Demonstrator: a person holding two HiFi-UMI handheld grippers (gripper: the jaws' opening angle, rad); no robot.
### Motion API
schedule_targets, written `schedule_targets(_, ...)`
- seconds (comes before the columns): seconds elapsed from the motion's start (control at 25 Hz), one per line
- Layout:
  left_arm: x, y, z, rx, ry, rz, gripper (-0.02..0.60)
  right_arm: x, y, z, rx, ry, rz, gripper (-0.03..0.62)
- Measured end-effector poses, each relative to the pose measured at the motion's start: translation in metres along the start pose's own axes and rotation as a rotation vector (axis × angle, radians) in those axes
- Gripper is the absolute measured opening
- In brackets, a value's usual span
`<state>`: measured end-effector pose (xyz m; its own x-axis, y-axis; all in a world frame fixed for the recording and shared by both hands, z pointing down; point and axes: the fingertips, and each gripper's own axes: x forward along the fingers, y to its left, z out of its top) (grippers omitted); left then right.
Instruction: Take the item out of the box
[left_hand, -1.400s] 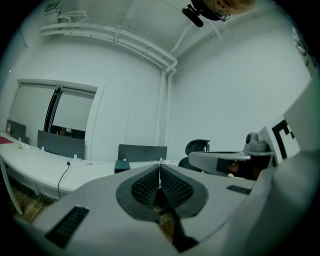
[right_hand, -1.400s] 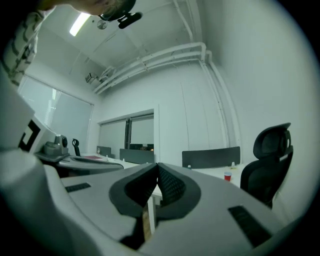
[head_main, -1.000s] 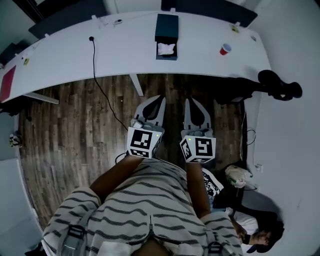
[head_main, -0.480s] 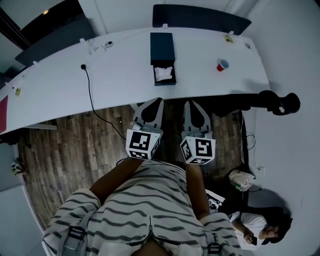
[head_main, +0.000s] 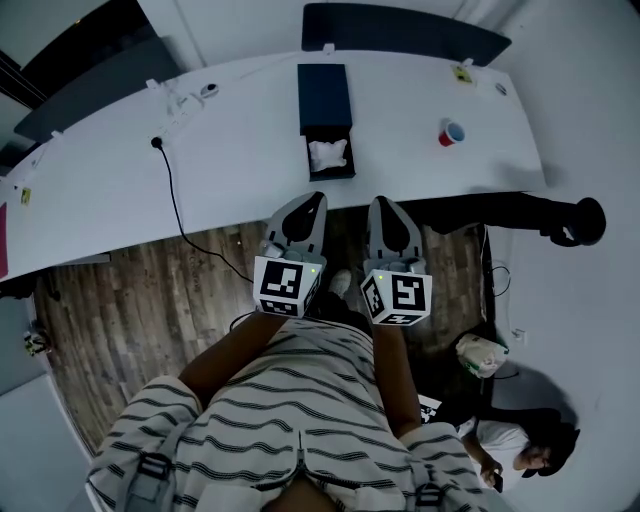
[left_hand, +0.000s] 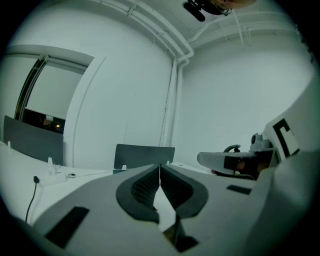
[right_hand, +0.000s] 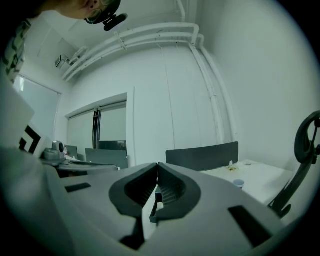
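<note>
So both grippers, left (head_main: 316, 199) and right (head_main: 384, 202), have jaws pressed together on nothing, near the white table's (head_main: 200, 160) front edge. The dark box (head_main: 324, 95) lies there slid open, white item (head_main: 328, 155) still inside.

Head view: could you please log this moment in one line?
left gripper: shut | right gripper: shut | box: open on table, item inside

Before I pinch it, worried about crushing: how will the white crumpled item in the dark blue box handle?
The white crumpled item looks wrinkled and soft, so probably floppy and light, bunching when pinched. It lies uncovered in the open dark blue box, so it likely lifts free.
</note>
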<state>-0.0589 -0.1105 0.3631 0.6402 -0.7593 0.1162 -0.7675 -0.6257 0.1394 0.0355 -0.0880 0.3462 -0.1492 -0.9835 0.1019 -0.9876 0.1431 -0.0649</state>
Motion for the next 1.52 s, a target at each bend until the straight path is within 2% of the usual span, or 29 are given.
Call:
schedule_targets(0.56,0.068,0.007,-0.030,0.009,0.117,0.068,0.025,0.046,-0.034,-0.024,0.010,0.059,0.079,0.018)
schedule_targets(1.08,0.135,0.033,-0.088,-0.056,0.274,0.166,0.025,0.075,-0.064,-0.068,0.021,0.149,0.120,0.018)
schedule_targets(1.52,0.169,0.050,-0.124,-0.091,0.361,0.214,0.025,0.095,-0.072,-0.098,0.039,0.203,0.152,0.018)
